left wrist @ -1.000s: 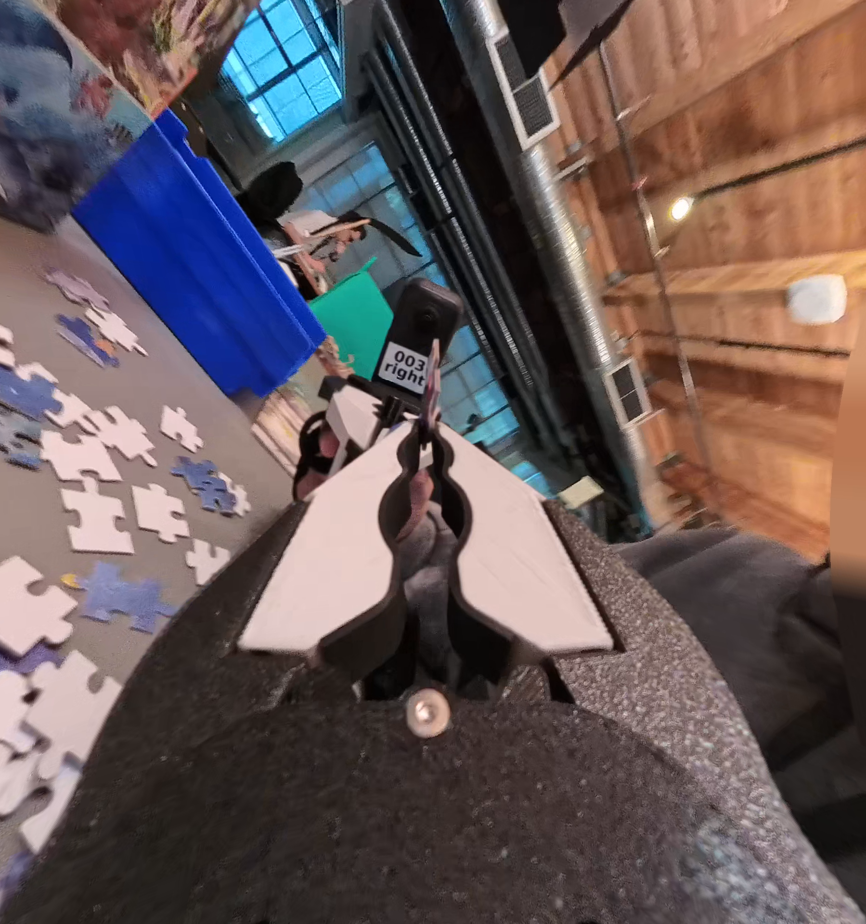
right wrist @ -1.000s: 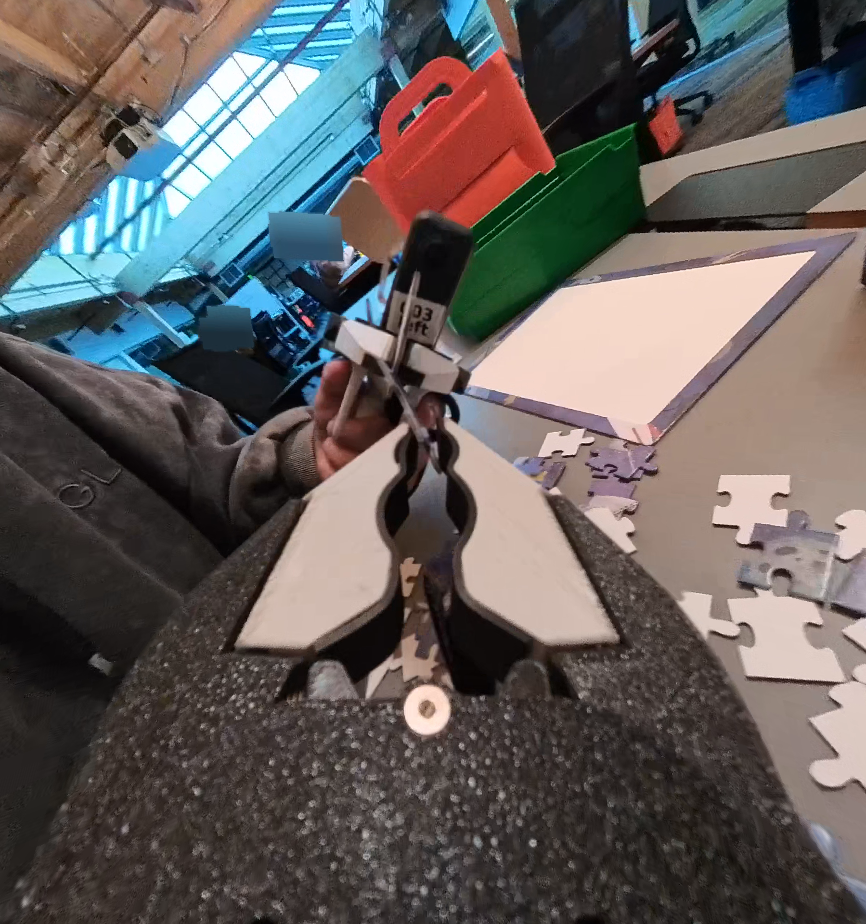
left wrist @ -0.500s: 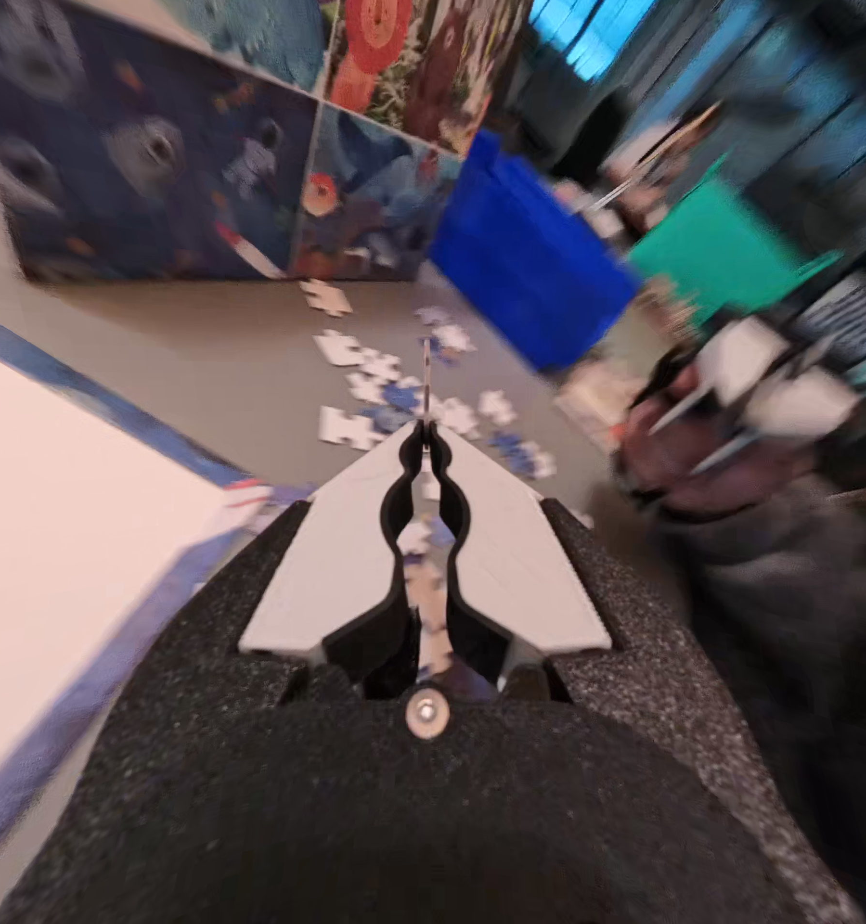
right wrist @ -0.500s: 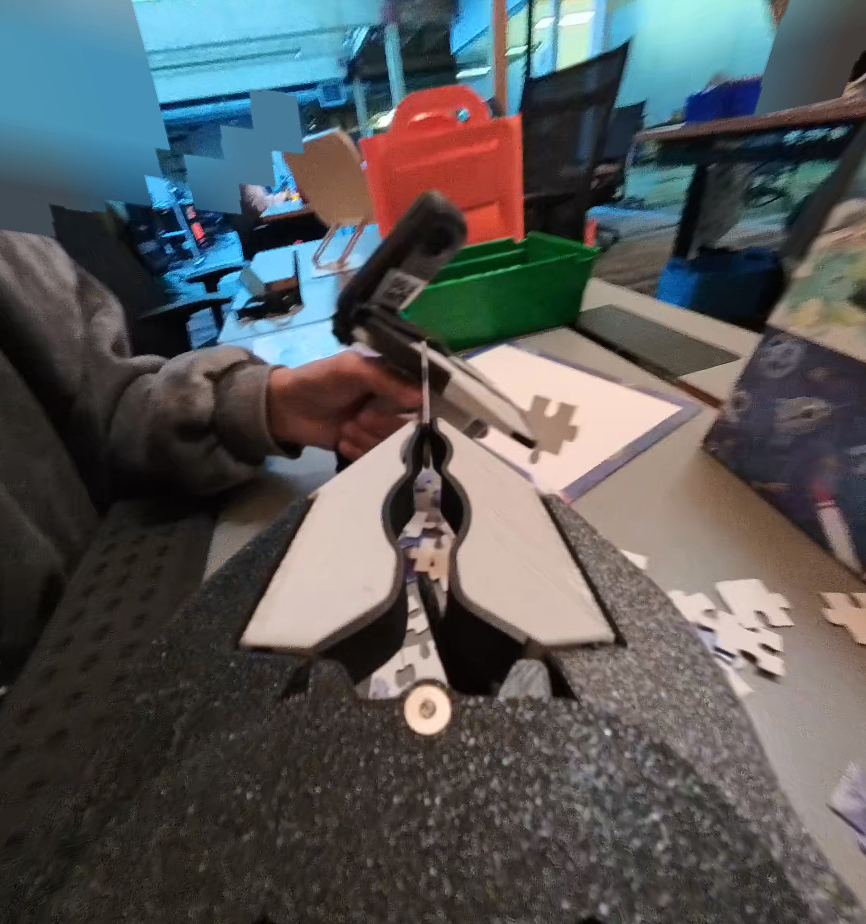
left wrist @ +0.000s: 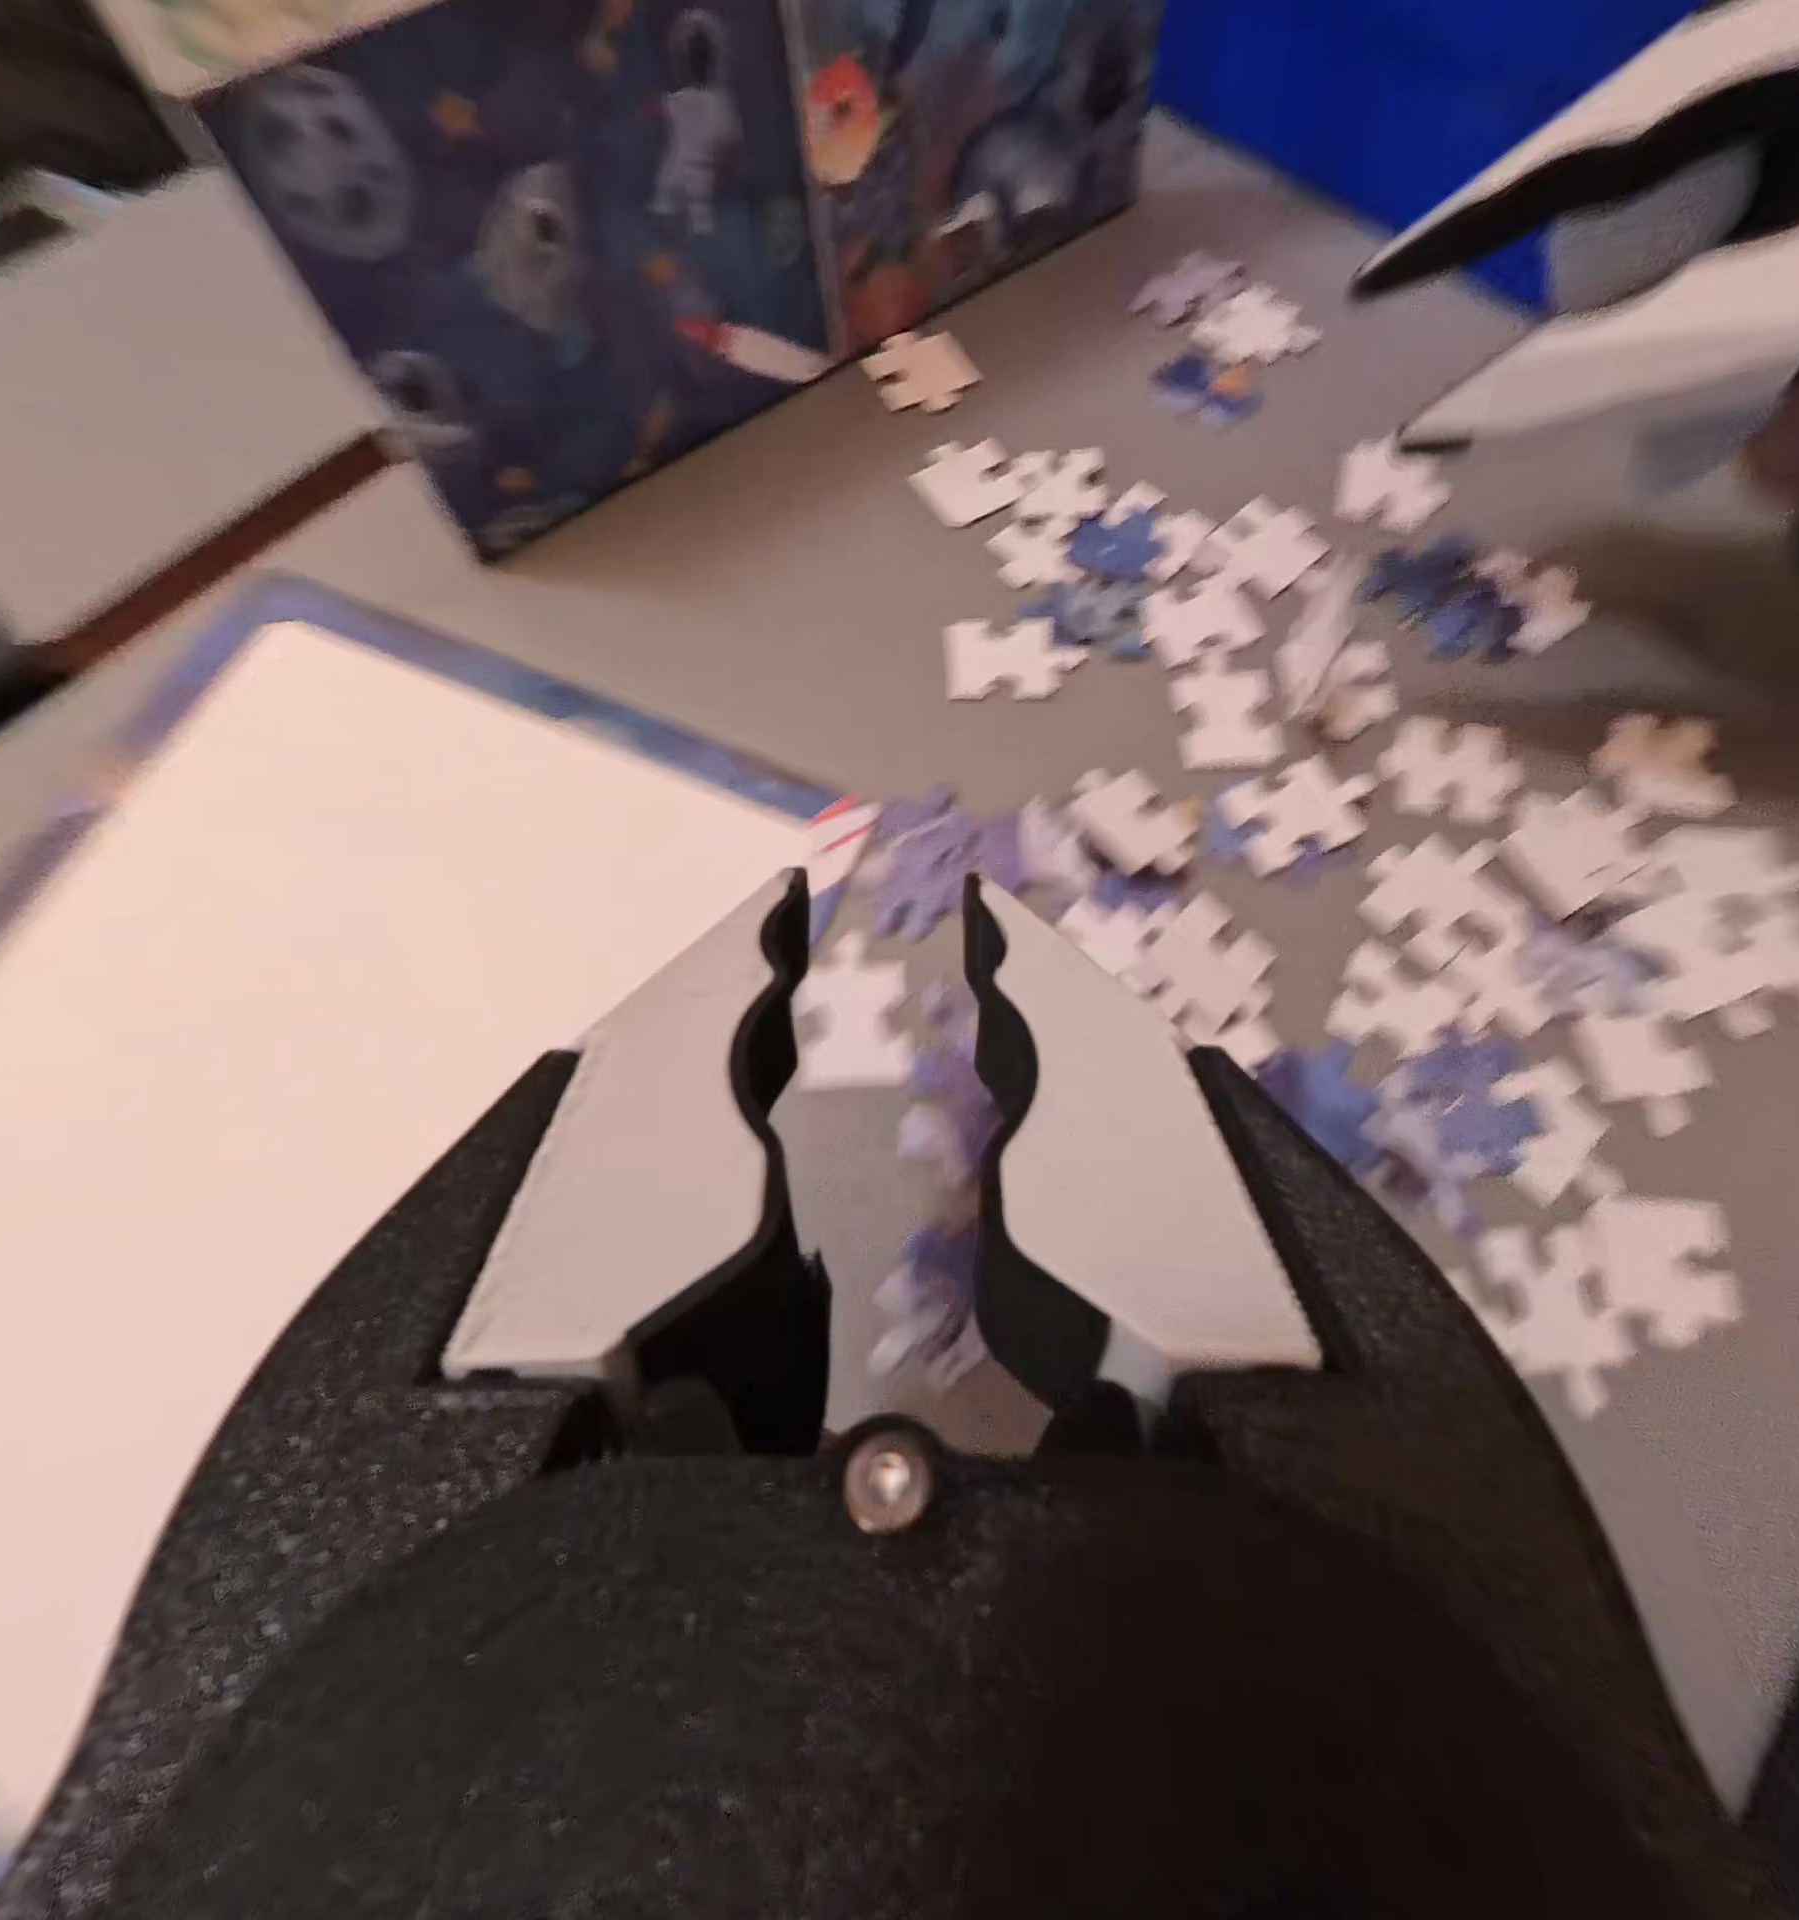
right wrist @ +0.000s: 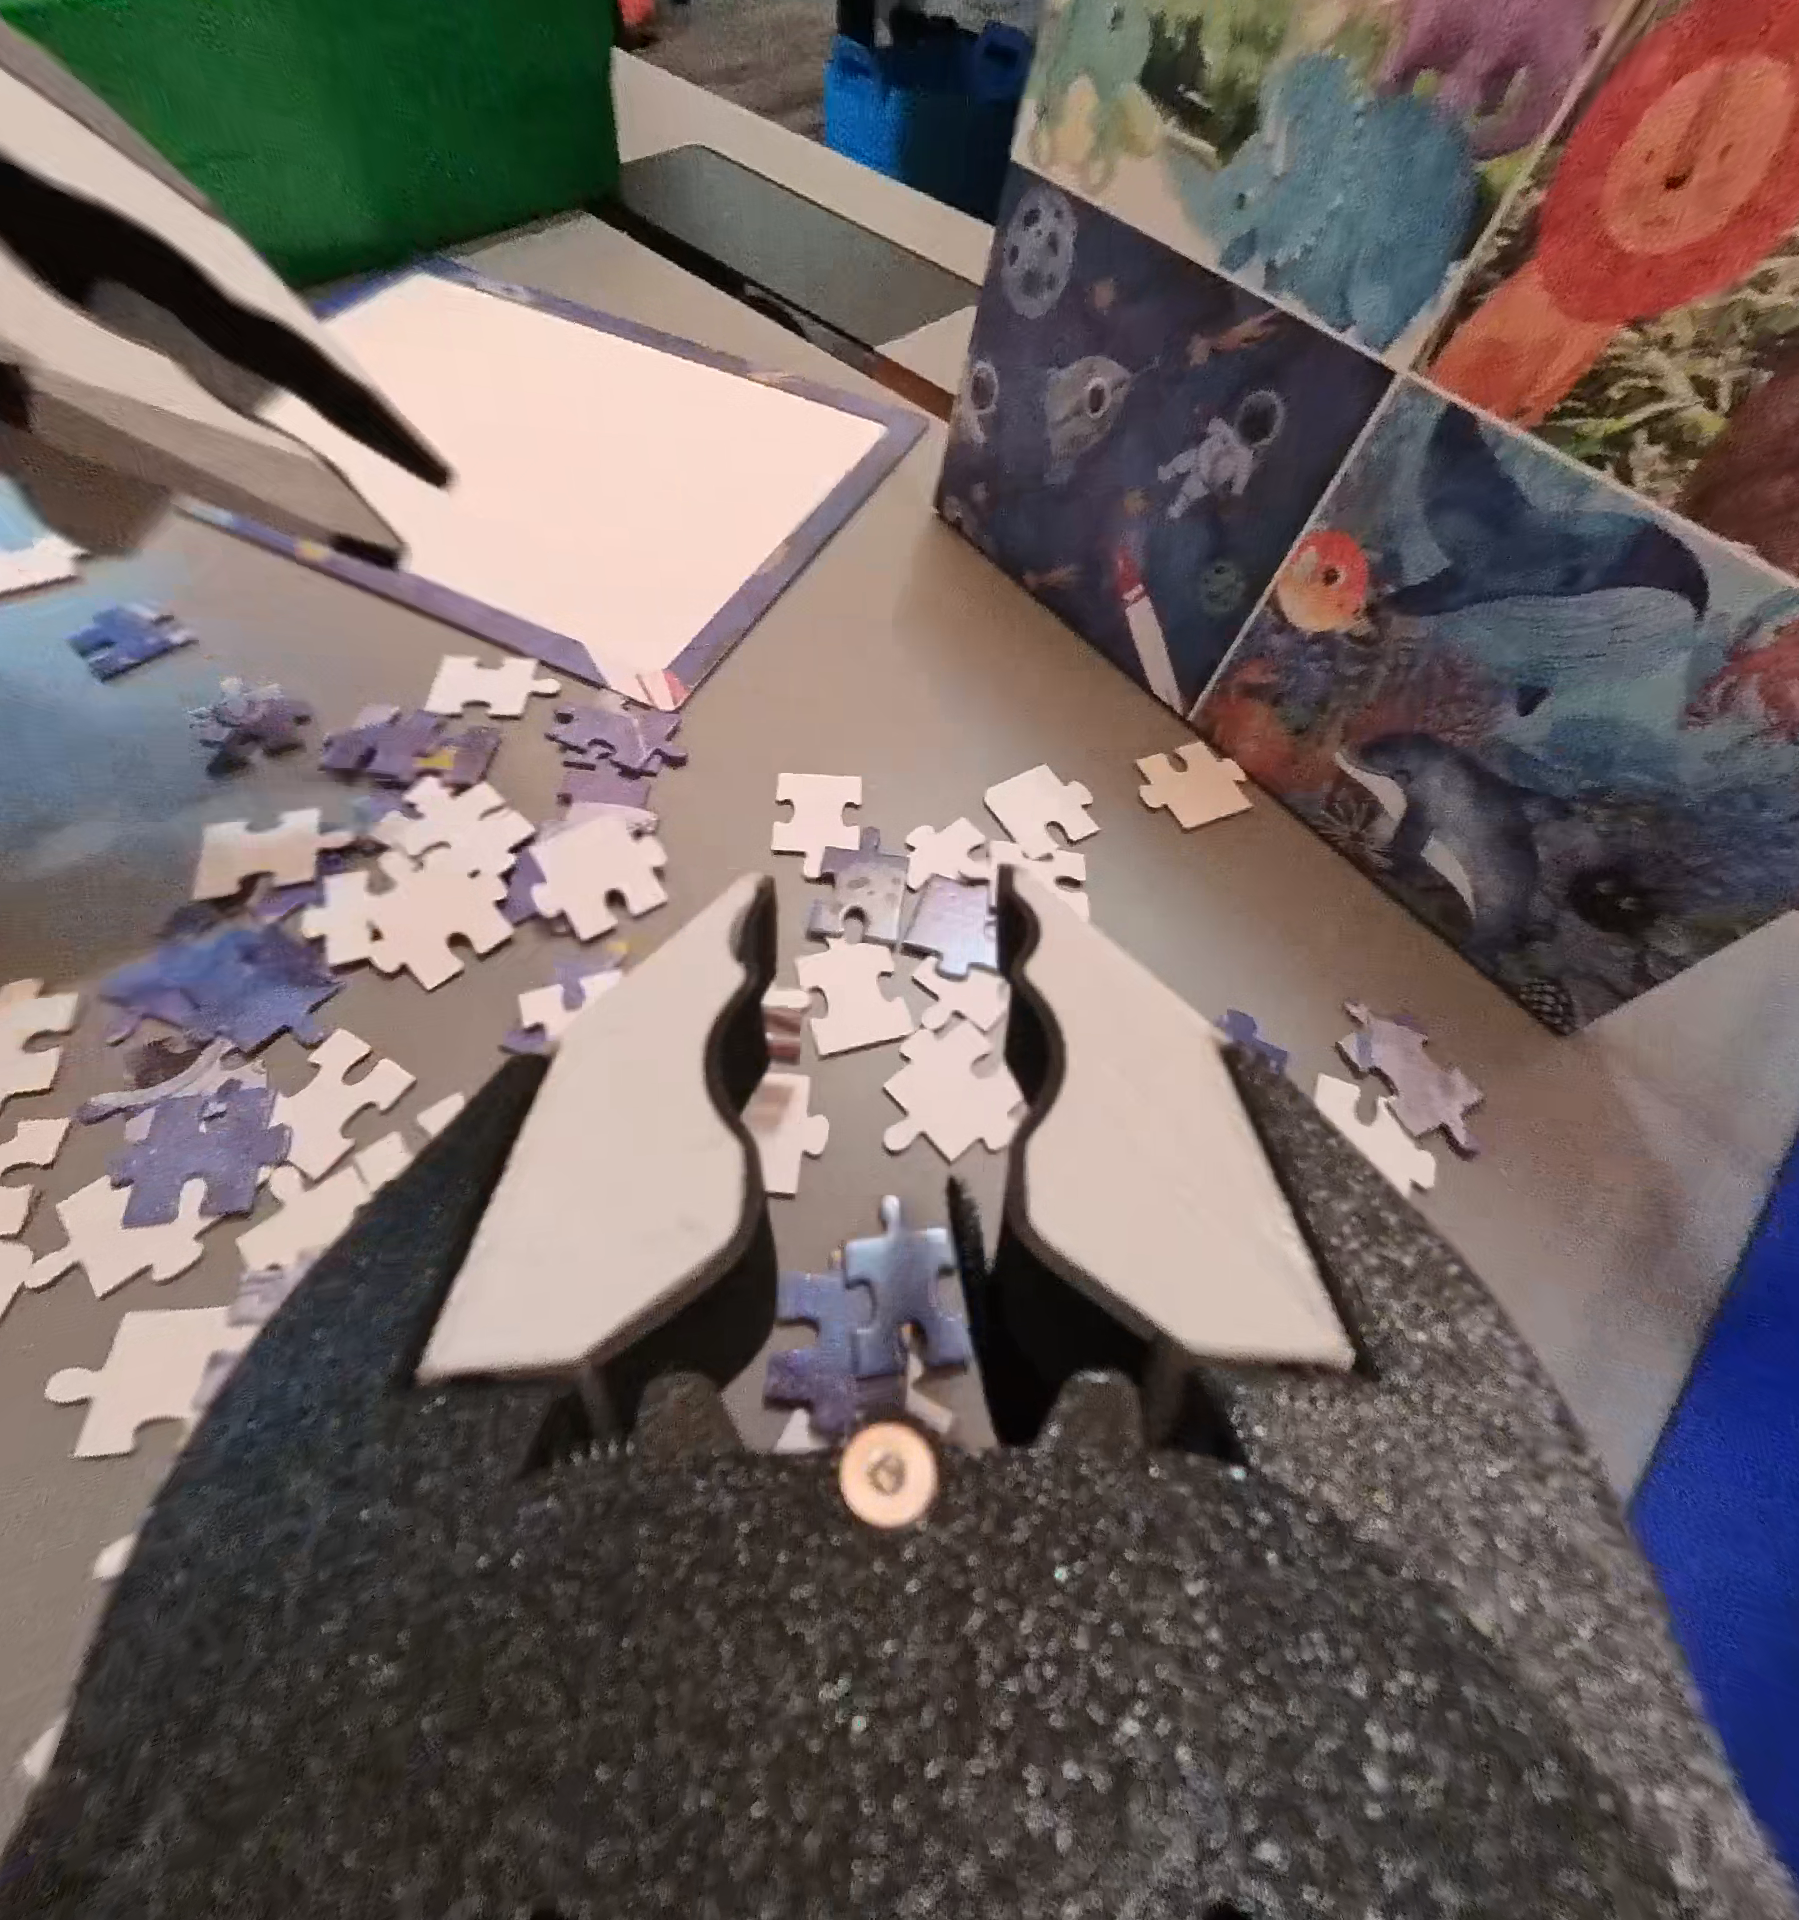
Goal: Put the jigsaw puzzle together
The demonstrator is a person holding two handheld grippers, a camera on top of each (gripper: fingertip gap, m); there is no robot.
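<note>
Both of your grippers, raised and pinched shut a second ago, have swung down over the grey table (right wrist: 988, 665) with fingers now apart.

Your left gripper (left wrist: 884, 894) hangs empty at the corner of the white, blue-edged puzzle tray (left wrist: 334, 935); your right gripper (right wrist: 887, 896), also gaping and gripping nothing, hovers over the scattered white-backed and blue jigsaw pieces (right wrist: 438, 904). Beyond them stands the picture-covered puzzle box (right wrist: 1394, 520).
</note>
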